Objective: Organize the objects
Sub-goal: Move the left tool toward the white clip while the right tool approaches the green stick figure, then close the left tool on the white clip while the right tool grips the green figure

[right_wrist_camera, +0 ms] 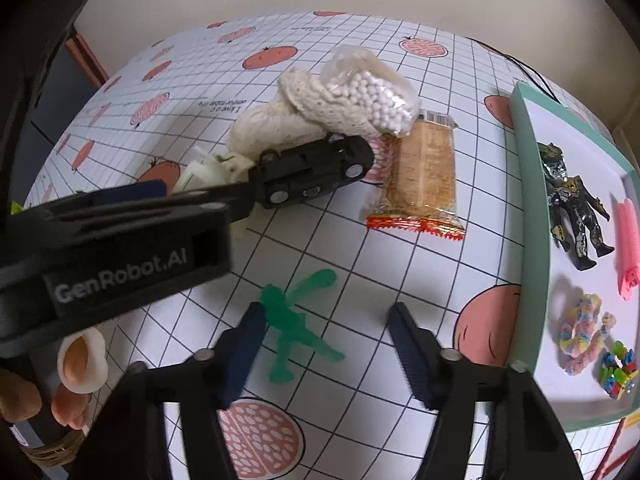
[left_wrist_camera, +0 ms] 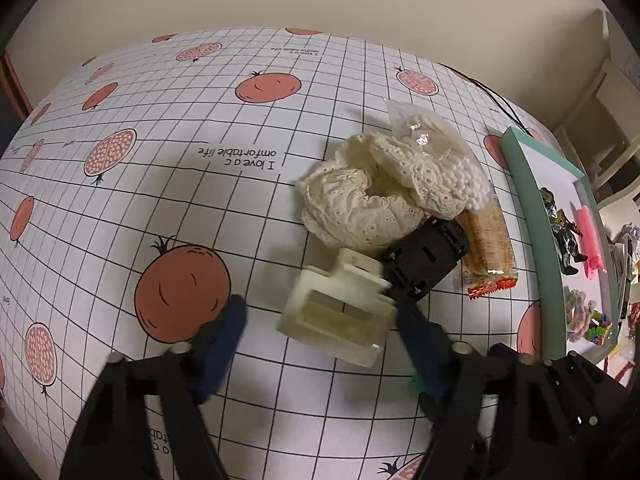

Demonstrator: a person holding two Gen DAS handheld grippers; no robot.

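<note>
A gridded tablecloth [right_wrist_camera: 360, 264] printed with pomegranates covered the table. At its right edge lay one shallow tray [right_wrist_camera: 528, 216] with a mint-green rim and white floor. It held four things: one dark action figure [right_wrist_camera: 572, 204], one pink ridged piece [right_wrist_camera: 628, 240], one pastel twisted bundle [right_wrist_camera: 580, 332] and one small cluster of bright multicoloured bits [right_wrist_camera: 620, 372].

Outside the tray, near the table's middle, the loose items crowded together: one cream lace cloth [left_wrist_camera: 360, 200], with one clear bag of white beads [right_wrist_camera: 376, 92] resting on it, one wrapped wafer snack [right_wrist_camera: 420, 176] just beside them, one black toy car [right_wrist_camera: 312, 172] lying with its wheels showing, and one cream plastic hair clip [left_wrist_camera: 340, 312] touching the car. One green rubbery figure [right_wrist_camera: 292, 320] lay apart, nearer the right gripper.

The left gripper [left_wrist_camera: 320, 344] had its blue fingers [left_wrist_camera: 224, 340] spread wide on either side of the hair clip, not closed on it; its right fingertip sat against the car. The right gripper [right_wrist_camera: 328, 344] was likewise parted, empty, its left finger [right_wrist_camera: 244, 352] over the green figure's edge. A hand [right_wrist_camera: 76, 364] showed at the lower left of the right wrist view.
</note>
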